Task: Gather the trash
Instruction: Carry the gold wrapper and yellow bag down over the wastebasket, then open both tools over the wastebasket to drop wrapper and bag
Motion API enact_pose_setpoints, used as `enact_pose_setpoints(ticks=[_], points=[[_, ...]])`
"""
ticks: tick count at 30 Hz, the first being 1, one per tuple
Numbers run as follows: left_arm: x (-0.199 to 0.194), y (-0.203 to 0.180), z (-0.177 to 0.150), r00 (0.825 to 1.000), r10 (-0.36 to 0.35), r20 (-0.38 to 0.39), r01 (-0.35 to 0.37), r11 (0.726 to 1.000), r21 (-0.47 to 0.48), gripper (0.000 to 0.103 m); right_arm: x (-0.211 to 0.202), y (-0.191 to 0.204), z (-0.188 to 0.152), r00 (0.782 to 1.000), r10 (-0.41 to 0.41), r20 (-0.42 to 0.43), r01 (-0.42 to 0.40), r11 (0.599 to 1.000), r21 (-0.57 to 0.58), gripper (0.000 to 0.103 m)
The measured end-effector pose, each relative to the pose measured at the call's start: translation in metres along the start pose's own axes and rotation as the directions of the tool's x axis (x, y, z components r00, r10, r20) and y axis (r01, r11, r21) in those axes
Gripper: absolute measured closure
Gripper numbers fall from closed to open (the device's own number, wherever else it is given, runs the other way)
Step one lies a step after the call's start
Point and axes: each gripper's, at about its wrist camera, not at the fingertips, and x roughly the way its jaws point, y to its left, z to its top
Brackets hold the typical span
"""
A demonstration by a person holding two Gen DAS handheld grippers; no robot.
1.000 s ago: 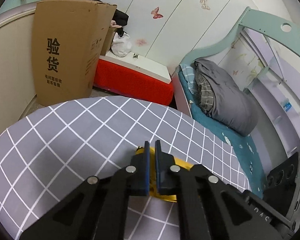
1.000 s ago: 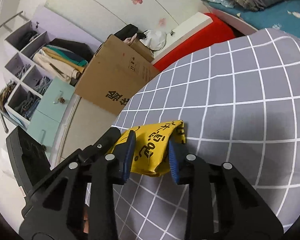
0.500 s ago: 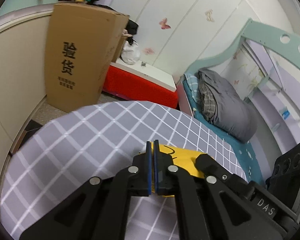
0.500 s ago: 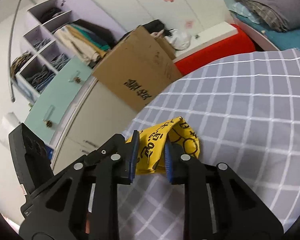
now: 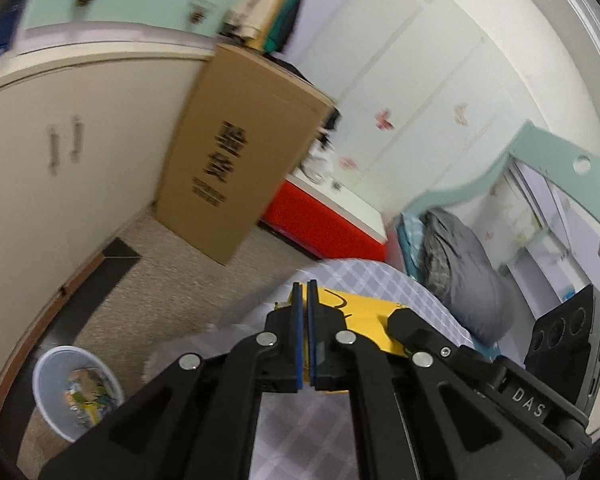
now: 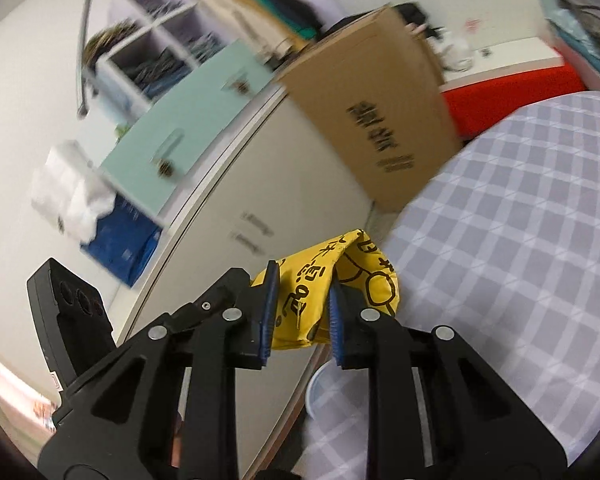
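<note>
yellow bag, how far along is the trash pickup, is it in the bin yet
Not yet. Done: the bin on the floor already holds some colourful trash. In hand: the yellow bag is pinched by both the right gripper and the left gripper, at the edge of the checked tablecloth. Left: carry the bag over the bin, which sits down beside the table, and release it.

Tall cardboard box [image 5: 240,152] is seen leaning against cream cabinet doors [image 5: 60,152], far left. Red-sided bench [image 5: 324,224] is set behind it. Grey duvet [image 5: 468,272] is piled on bed, right.
</note>
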Motion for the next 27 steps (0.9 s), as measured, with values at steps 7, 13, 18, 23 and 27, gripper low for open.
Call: enact_pose_setpoints(ticks=[7, 13, 18, 23, 27], points=[[-0.055, 0.105, 0.004, 0.996, 0.085, 0.036, -0.081, 0.991, -0.108, 0.102, 0.086, 0.06, -0.053, 0.989, 0.04, -0.145, -0.047, 0.998, -0.042, 0.081], [-0.067, 0.207, -0.015, 0.988, 0.155, -0.013, -0.154, 0.96, -0.233, 0.102, 0.165, 0.081, -0.109, 0.958, 0.022, -0.286, -0.039, 0.998, -0.054, 0.082], [-0.052, 0.279, -0.049, 0.977, 0.186, -0.101, -0.209, 0.923, -0.324, 0.102, 0.227, 0.071, -0.156, 0.917, -0.022, -0.398, 0.005, 0.999, -0.044, 0.082], [-0.025, 0.33, -0.078, 0.962, 0.201, -0.184, -0.259, 0.883, -0.391, 0.102, 0.28, 0.05, -0.187, 0.867, -0.075, -0.493, 0.072, 0.997, -0.024, 0.082], [0.001, 0.373, -0.101, 0.934, 0.225, -0.277, -0.33, 0.837, -0.436, 0.099, 0.311, 0.026, -0.211, 0.825, -0.15, -0.544, 0.163, 0.986, -0.026, 0.044]])
